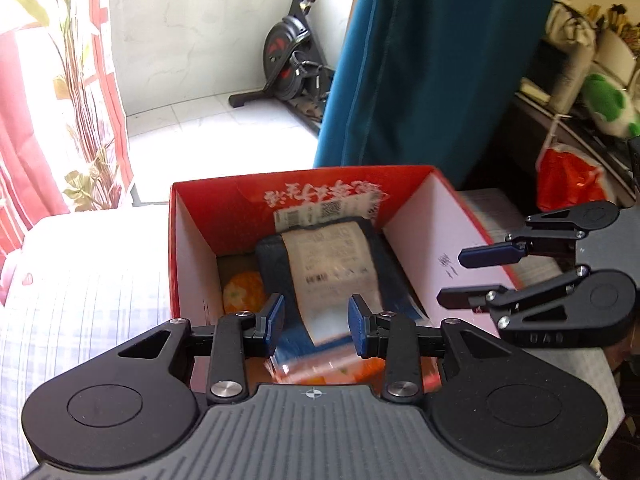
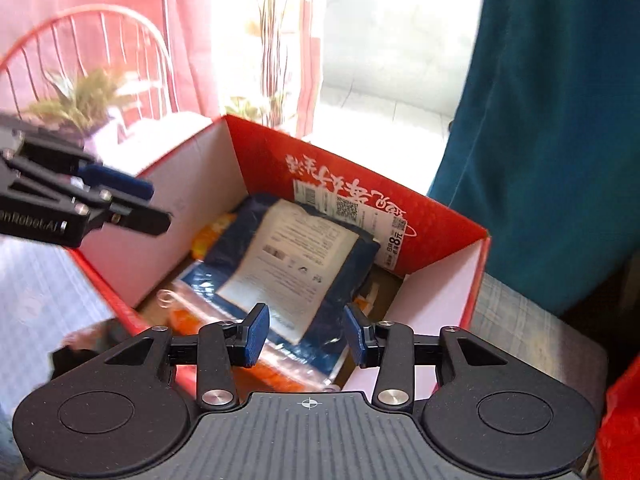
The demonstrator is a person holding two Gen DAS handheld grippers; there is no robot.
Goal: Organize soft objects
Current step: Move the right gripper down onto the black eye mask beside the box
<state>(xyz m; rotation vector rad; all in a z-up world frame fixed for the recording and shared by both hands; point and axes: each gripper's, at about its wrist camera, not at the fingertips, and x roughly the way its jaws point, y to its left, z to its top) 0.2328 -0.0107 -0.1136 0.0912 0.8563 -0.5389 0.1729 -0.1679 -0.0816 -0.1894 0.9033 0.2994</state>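
Your left tool (image 1: 316, 326) hangs above the red cardboard box (image 1: 200, 216), its blue pads parted with nothing pinched between them. Your right tool (image 2: 306, 334) hangs just beside it over the same box, also spread and empty. Inside lies a dark blue soft package (image 2: 320, 280) bearing a white label (image 2: 288, 256), resting on orange packets (image 1: 244, 292).
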